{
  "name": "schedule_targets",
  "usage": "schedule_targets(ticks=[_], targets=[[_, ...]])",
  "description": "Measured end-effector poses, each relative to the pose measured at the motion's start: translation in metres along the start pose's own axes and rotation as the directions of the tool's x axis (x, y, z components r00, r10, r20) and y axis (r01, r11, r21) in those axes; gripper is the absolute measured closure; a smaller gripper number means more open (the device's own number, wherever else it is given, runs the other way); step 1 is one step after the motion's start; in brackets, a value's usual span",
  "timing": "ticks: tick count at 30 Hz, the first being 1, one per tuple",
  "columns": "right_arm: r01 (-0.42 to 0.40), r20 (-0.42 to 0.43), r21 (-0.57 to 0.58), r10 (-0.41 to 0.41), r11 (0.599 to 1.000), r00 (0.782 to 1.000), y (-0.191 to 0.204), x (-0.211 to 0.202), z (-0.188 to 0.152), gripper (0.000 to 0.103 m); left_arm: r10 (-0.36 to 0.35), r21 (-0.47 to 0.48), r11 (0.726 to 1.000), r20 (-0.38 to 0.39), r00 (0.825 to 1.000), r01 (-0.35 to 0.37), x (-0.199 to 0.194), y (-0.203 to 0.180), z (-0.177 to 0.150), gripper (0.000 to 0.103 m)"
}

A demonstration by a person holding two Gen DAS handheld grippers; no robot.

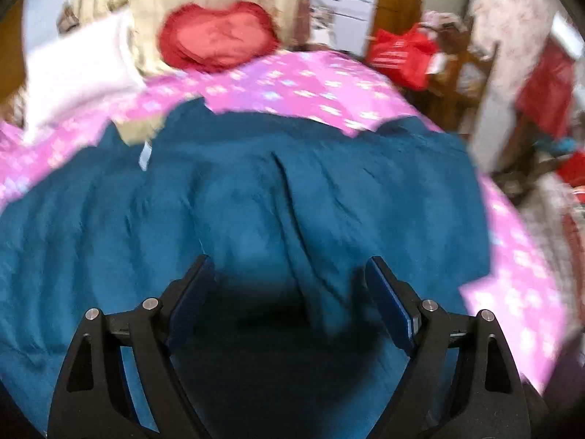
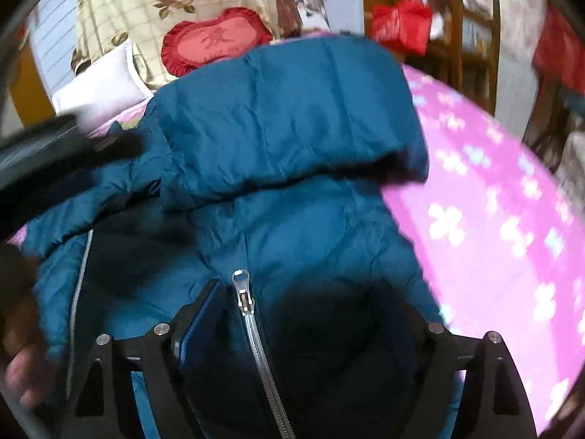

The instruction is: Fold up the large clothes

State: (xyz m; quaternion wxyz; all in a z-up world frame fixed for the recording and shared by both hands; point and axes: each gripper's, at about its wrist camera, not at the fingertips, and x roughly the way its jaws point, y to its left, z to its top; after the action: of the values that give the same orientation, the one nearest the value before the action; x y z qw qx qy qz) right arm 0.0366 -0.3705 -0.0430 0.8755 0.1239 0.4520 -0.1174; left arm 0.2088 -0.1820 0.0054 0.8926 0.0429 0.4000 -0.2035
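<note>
A teal padded jacket (image 1: 237,201) lies spread on a bed with a pink flowered sheet (image 1: 292,84). My left gripper (image 1: 289,267) is open just above the jacket, with nothing between its jaws. In the right wrist view the jacket (image 2: 278,117) is bunched, its hood or a flap folded over, and its silver zipper (image 2: 243,296) runs between the jaws. My right gripper (image 2: 307,292) is open wide over the zipper part; its right finger is hidden by the fabric. The left gripper's black body (image 2: 55,153) and a hand (image 2: 18,358) show at the left edge.
A red heart-shaped cushion (image 1: 219,36), a white pillow (image 1: 80,69) and a beige floral quilt (image 2: 164,0) lie at the bed's head. A wooden chair with red bags (image 1: 409,55) stands to the right of the bed. The pink sheet (image 2: 493,219) lies bare to the right of the jacket.
</note>
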Motion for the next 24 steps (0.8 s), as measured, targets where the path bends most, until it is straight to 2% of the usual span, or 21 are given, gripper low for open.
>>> schedule_targets(ticks=[1,2,3,6,7,8,9,10,14,19,24], targets=[[-0.002,-0.004,-0.012,0.002,1.0,1.0,0.001,-0.001,0.0,0.021,0.004,-0.027,1.0,0.004,1.0,-0.004,0.007,0.001,0.004,0.018],[-0.004,-0.007,-0.02,0.004,1.0,1.0,0.002,-0.001,0.0,0.021,-0.031,-0.055,0.998,-0.002,1.0,0.031,0.013,0.003,0.006,0.018],[-0.009,-0.012,-0.03,0.009,0.999,1.0,0.003,-0.001,-0.001,0.019,-0.104,-0.09,0.991,-0.023,0.994,0.101,0.023,0.004,0.008,0.018],[-0.018,-0.02,-0.05,0.017,0.999,1.0,0.0,-0.002,-0.003,0.016,-0.186,-0.155,0.971,-0.027,0.982,0.18,0.031,0.006,0.01,0.019],[-0.017,-0.022,-0.052,0.016,0.999,1.0,0.0,-0.001,-0.004,0.016,-0.213,-0.175,0.962,-0.011,0.977,0.208,0.03,0.006,0.011,0.024],[-0.017,-0.023,-0.051,0.015,0.999,1.0,-0.001,-0.002,-0.004,0.016,-0.251,-0.193,0.95,-0.002,0.968,0.246,0.027,0.005,0.009,0.058],[-0.015,-0.022,-0.05,0.014,0.999,1.0,-0.001,-0.001,-0.003,0.015,-0.266,-0.202,0.945,-0.01,0.964,0.258,0.026,0.004,0.008,0.1],[-0.013,-0.022,-0.048,0.012,0.999,1.0,0.0,-0.001,-0.003,0.015,-0.272,-0.204,0.943,-0.015,0.962,0.263,0.023,0.003,0.007,0.1],[0.0,-0.018,-0.047,-0.001,0.999,1.0,0.006,0.001,-0.004,0.015,-0.249,-0.167,0.952,0.07,0.966,0.258,-0.015,0.017,0.012,0.101],[0.015,-0.011,-0.045,-0.016,0.999,1.0,0.011,-0.001,-0.006,0.014,-0.213,-0.182,0.955,0.134,0.968,0.235,-0.055,0.071,0.019,0.101],[0.018,-0.008,-0.046,-0.018,0.999,1.0,0.015,-0.002,-0.009,0.012,-0.087,-0.203,0.972,0.161,0.983,0.12,-0.083,0.141,0.02,0.101]])
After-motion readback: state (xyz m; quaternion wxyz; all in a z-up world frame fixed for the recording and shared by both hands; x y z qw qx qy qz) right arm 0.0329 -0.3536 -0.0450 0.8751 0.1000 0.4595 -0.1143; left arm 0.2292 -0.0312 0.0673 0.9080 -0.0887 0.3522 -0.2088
